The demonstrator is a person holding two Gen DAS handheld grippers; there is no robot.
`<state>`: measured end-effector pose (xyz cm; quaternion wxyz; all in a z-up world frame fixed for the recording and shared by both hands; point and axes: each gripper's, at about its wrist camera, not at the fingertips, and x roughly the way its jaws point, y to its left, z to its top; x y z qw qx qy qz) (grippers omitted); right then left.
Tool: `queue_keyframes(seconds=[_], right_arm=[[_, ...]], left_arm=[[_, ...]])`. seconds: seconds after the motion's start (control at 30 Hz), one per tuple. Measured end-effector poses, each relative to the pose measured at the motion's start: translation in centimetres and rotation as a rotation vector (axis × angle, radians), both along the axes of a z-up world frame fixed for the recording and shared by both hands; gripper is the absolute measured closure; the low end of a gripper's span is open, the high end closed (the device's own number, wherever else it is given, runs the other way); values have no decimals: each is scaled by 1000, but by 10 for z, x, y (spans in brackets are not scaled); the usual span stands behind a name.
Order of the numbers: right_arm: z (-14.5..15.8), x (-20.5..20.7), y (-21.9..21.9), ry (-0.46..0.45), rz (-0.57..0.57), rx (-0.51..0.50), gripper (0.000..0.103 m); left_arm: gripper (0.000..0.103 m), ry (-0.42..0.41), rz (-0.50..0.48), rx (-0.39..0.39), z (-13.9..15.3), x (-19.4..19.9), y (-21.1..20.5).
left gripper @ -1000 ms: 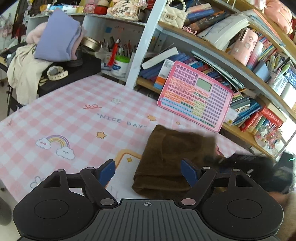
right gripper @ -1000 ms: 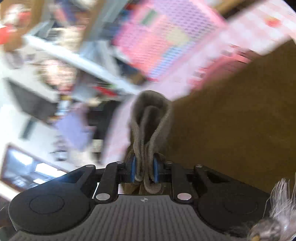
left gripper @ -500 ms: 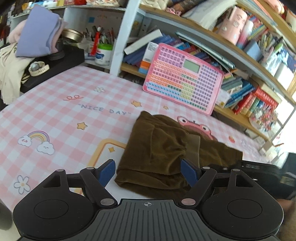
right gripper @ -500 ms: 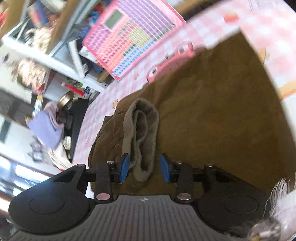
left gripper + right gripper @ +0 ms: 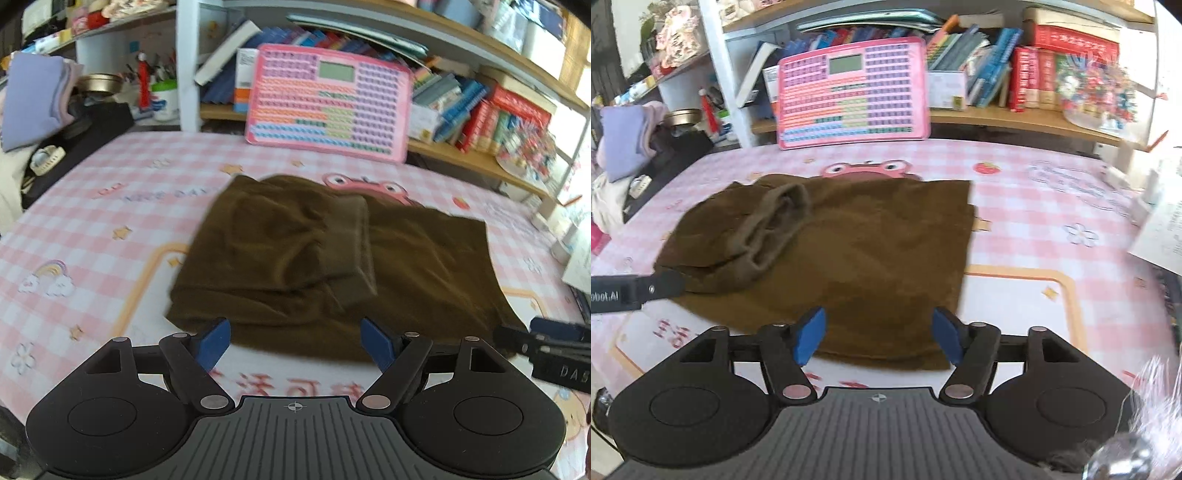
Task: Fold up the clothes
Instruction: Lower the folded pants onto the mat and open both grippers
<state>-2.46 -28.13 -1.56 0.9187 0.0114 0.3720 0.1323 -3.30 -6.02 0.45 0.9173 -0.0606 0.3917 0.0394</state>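
Two blue-tipped handheld grippers hang just short of the near edge of a dark brown, soft-piled garment (image 5: 857, 254) lying on the pink checked tablecloth with cartoon prints (image 5: 1052, 192); the left gripper (image 5: 295, 341) and the right gripper (image 5: 877, 334) both have their jaws spread wide with nothing between them. The garment lies roughly in the middle of the table, in front of a pink toy keyboard tablet (image 5: 328, 101) leaning on the wooden bookshelf (image 5: 476, 158). Its right part lies flat with a fairly straight right edge, while on the left a piece ending in a ribbed, lighter brown cuff (image 5: 775, 221) has been laid over onto the body, the cuff resting on top, rumpled and somewhat bunched. By my reading, at least one fold is in place, but the bundle is not yet tidy: the left part is lumpy and the outline uneven. Whether a matching piece on the other side is already tucked under cannot be told from these views. What seems left, judged from how it lies, is flattening the overlapped part and bringing the wide shape down to a compact packet, though how many folds are intended is not shown.
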Motion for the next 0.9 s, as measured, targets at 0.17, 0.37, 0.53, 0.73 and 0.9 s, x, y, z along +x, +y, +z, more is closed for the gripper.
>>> queue_keyframes(seconds=[0.17, 0.37, 0.53, 0.73, 0.9], right_arm=[[-2, -11, -13, 15, -16, -7, 34], [7, -23, -3, -9, -28, 0, 30], [15, -34, 14, -27, -57, -21, 22], [15, -49, 41, -11, -71, -32, 21], [17, -62, 58, -18, -97, -49, 20]], left_arm=[[23, 15, 12, -6, -3, -9, -2], [23, -16, -19, -8, 4, -15, 5], [23, -6, -56, -25, 2, -21, 16], [22, -13, -77, -15, 3, -34, 39], [22, -13, -104, -18, 2, -40, 55]])
